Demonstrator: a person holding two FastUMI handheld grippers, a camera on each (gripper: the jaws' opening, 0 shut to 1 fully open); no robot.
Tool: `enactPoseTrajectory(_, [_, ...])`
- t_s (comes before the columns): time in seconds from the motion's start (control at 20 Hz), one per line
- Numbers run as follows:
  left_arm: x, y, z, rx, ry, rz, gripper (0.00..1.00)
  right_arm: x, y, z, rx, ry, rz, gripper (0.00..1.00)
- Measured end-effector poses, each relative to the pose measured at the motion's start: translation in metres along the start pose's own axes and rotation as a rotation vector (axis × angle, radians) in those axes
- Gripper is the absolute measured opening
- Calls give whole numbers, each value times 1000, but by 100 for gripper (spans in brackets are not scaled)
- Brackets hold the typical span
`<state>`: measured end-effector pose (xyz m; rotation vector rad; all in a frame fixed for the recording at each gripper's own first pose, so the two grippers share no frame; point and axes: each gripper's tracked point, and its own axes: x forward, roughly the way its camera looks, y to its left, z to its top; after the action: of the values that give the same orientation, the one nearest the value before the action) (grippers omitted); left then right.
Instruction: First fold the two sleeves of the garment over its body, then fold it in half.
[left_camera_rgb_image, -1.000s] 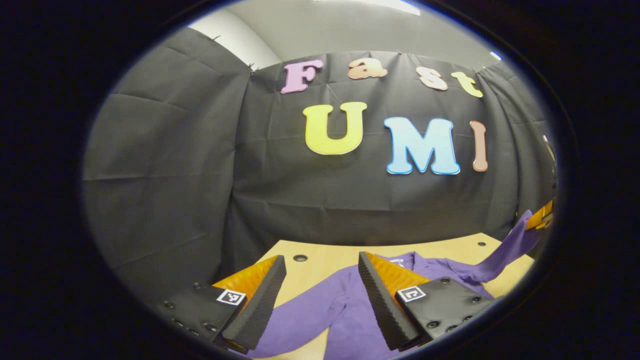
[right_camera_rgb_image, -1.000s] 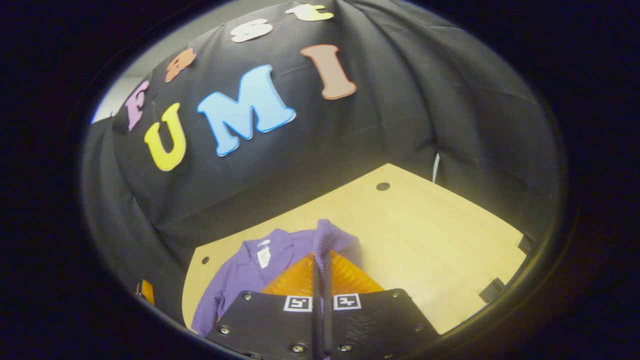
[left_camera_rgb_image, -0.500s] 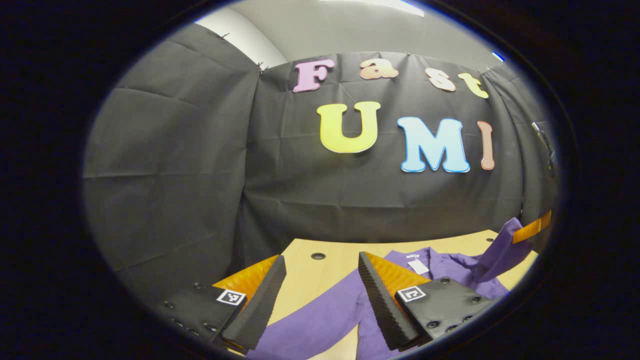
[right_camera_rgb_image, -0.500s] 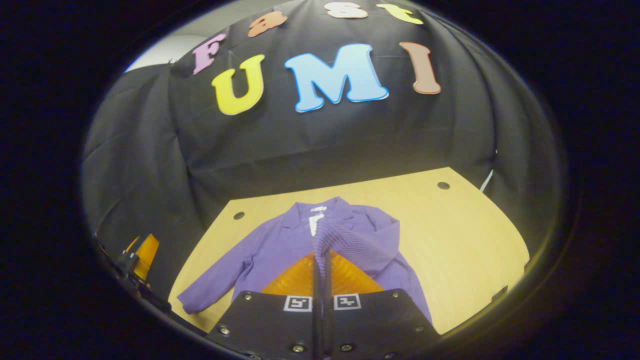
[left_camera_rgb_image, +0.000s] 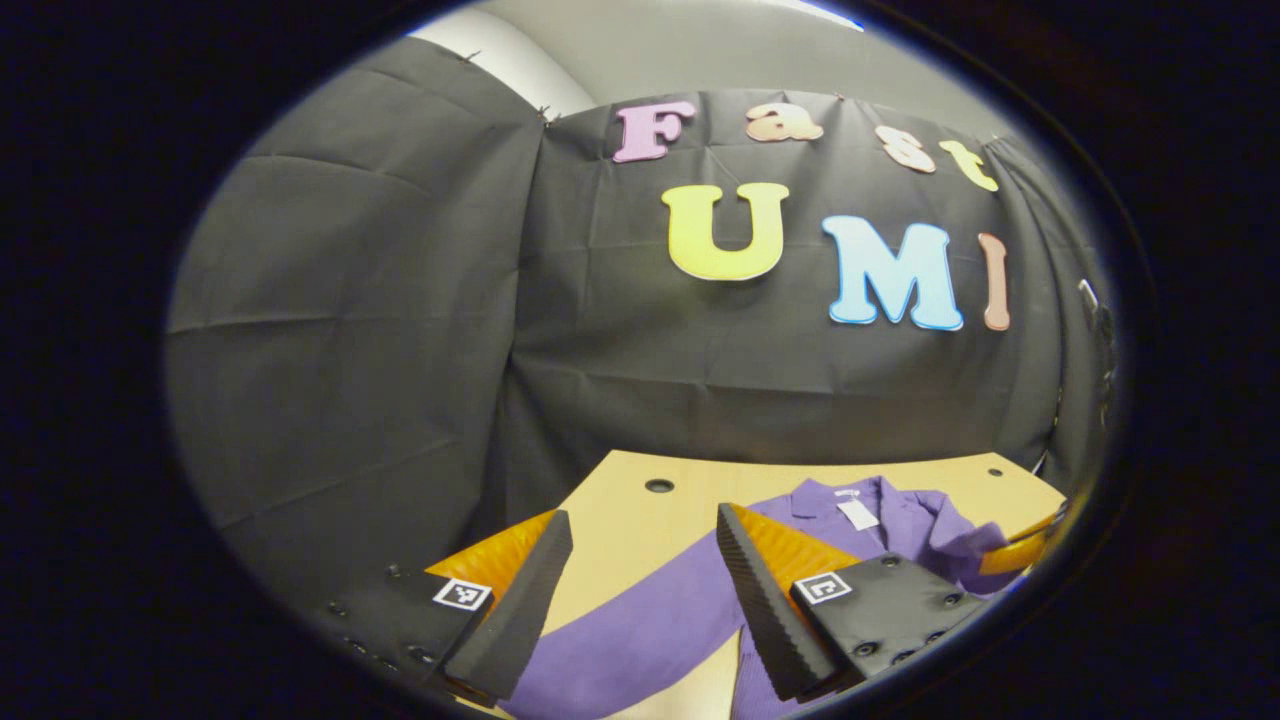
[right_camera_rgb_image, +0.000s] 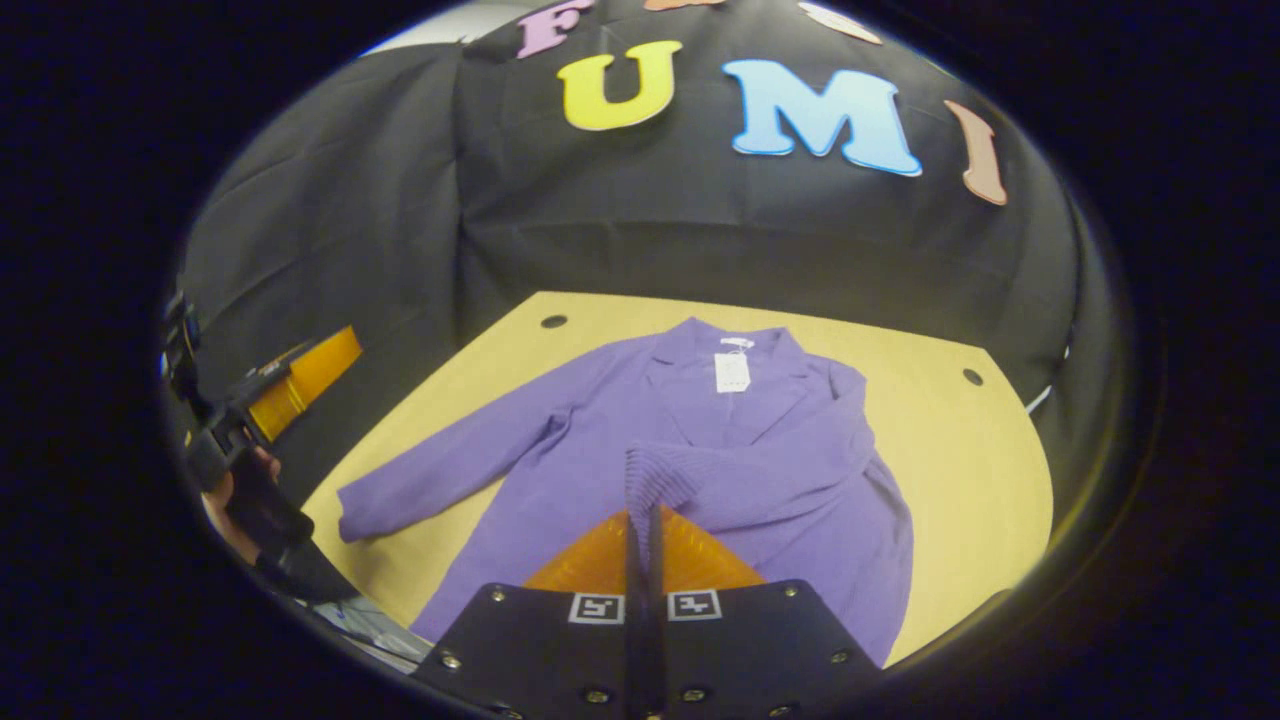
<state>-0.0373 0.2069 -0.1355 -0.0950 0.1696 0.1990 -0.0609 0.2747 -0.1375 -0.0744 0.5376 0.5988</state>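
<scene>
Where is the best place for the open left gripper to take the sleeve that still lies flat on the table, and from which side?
Probably at the cuff end of the flat sleeve, coming from the table's outer edge. That end lies free and flat, away from the body, and the left gripper is open above the sleeve.

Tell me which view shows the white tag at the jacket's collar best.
The right gripper view: the white tag faces the camera, central on the jacket. The left gripper view shows it smaller, at a slant.
</scene>
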Motion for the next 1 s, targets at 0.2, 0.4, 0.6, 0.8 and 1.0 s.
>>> enactPoseTrajectory(0.2, [-3,9,-13,6,24,23,96,21,7,-28,-21,55,10,2])
enactPoseTrajectory(0.4, [-14,19,-16,6,30,59,96,23,14,-37,-30,79,30,1])
enactPoseTrajectory(0.6, [-19,17,-21,5,41,69,96,21,29,-38,-30,79,91,29])
enactPoseTrajectory(0.8, [-25,15,-22,-7,44,83,96,16,33,-27,-40,33,107,76])
enactPoseTrajectory(1.0, [-27,21,-37,-56,82,148,96,5,22,3,-72,-65,76,91])
